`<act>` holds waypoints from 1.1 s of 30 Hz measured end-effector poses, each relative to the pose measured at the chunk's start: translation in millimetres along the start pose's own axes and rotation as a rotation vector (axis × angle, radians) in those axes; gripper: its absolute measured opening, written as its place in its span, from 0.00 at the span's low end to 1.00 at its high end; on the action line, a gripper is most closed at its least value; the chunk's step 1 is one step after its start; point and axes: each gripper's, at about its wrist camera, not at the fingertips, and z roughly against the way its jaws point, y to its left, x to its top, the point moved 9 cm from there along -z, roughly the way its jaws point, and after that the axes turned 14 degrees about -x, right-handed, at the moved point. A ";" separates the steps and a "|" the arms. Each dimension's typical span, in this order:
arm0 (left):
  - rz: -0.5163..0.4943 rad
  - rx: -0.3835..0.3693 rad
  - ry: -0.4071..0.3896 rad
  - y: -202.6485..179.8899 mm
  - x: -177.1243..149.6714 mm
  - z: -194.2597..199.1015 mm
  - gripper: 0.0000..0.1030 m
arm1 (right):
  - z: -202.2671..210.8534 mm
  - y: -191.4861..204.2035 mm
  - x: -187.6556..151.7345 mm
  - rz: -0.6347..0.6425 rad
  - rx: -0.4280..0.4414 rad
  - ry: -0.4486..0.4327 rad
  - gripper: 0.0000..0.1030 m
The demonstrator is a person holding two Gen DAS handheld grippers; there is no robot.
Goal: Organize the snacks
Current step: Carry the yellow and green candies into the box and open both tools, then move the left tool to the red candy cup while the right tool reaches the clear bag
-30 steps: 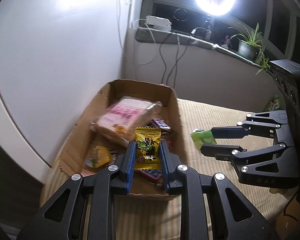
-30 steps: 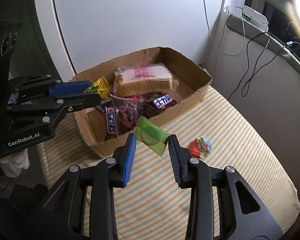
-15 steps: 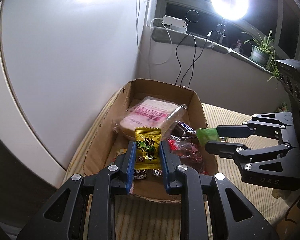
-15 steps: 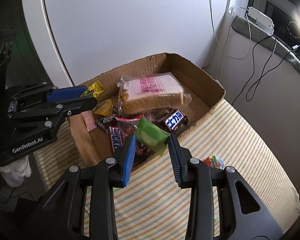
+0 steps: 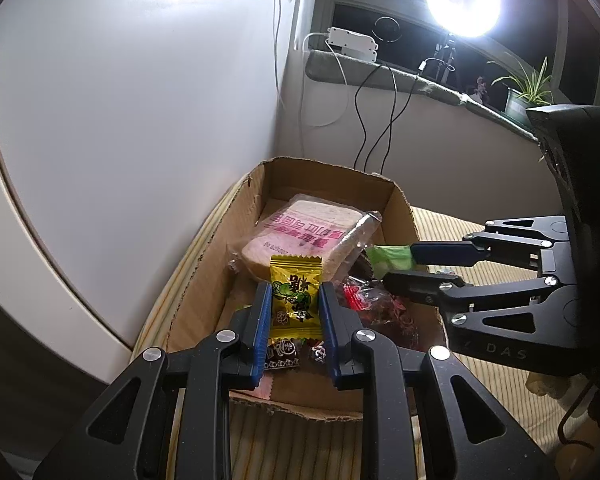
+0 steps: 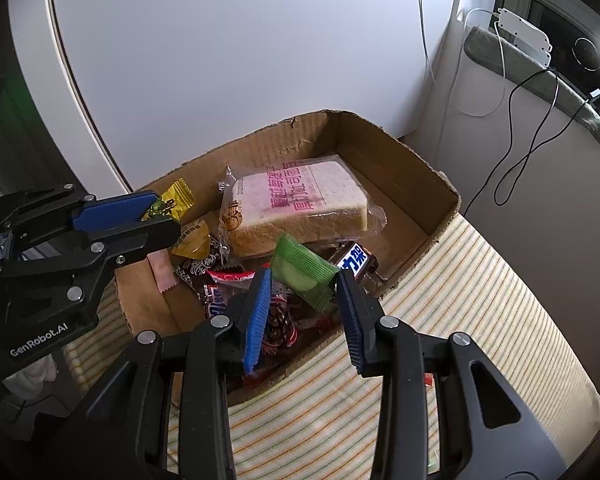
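Note:
My left gripper (image 5: 294, 300) is shut on a yellow candy packet (image 5: 296, 296) with green print, held over the near end of the open cardboard box (image 5: 400, 196). That packet (image 6: 174, 202) and the left gripper (image 6: 156, 216) also show at the left of the right wrist view. My right gripper (image 6: 304, 280) is shut on a green snack packet (image 6: 302, 270) above the box's (image 6: 416, 160) near side; from the left wrist view the green packet (image 5: 390, 258) sticks out of the right gripper (image 5: 396, 266). A wrapped slice of bread (image 6: 300, 204) lies in the box.
The box holds several wrapped sweets and chocolate bars, among them a blue-labelled bar (image 6: 354, 260). It stands on a striped cloth (image 6: 480, 300) against a white wall. A sill with cables (image 5: 380, 120), a power strip, a ring light (image 5: 462, 2) and a plant lies beyond.
Both grippers have moved over the box with their packets still held; the green packet, earlier outside the box's near wall, now hangs above the snacks inside.

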 end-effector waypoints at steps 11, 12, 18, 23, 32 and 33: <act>0.001 0.015 0.013 2.8 -0.3 -3.6 0.30 | -3.1 2.0 2.5 0.008 -0.015 -0.014 0.52; 0.003 0.015 0.012 3.2 -0.3 -3.4 0.33 | -2.6 0.7 2.8 0.005 -0.018 -0.017 0.58; 0.005 0.034 0.001 6.6 0.7 -1.1 0.56 | 1.4 -10.0 1.8 -0.001 -0.048 -0.030 0.70; 0.002 0.040 0.000 7.2 1.0 -0.4 0.67 | 4.9 -18.6 -2.1 -0.007 -0.058 -0.031 0.80; 0.001 0.036 0.012 -1.9 -0.2 -2.7 0.74 | 15.1 -33.6 -12.7 -0.012 -0.075 -0.033 0.83; -0.002 0.035 0.012 -4.1 -0.1 -2.7 0.74 | 16.6 -35.5 -14.0 -0.011 -0.078 -0.033 0.83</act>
